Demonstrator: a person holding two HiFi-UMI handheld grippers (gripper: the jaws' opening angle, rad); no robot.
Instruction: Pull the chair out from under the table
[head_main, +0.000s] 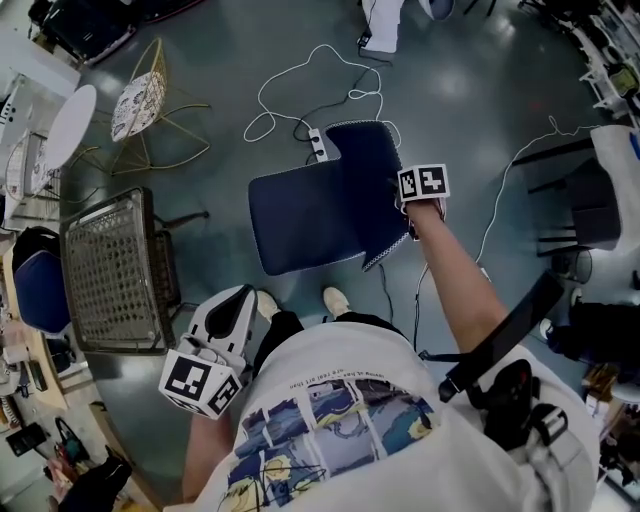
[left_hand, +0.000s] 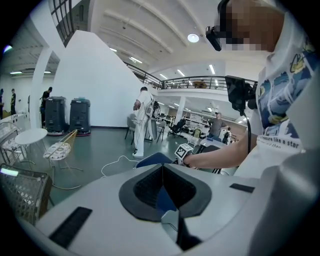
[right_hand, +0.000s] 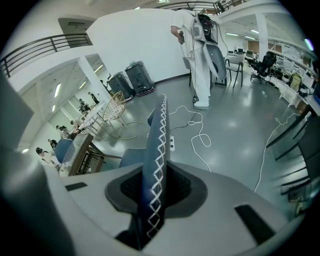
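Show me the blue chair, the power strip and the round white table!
blue chair (head_main: 300, 222): head view, on the seat cushion.
power strip (head_main: 318, 146): head view, on its white body.
round white table (head_main: 70, 126): head view, on its top.

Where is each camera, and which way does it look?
Head view: on the person's head, looking steeply down at the floor and the blue chair; shows their shirt, right arm, left gripper and right gripper.
Left gripper view: rides the left gripper, looking across the floor over its shut jaws; shows the shirt and right arm.
Right gripper view: rides the right gripper, looking down along jaws clamped on the chair's back.
Shared: all three show the chair.
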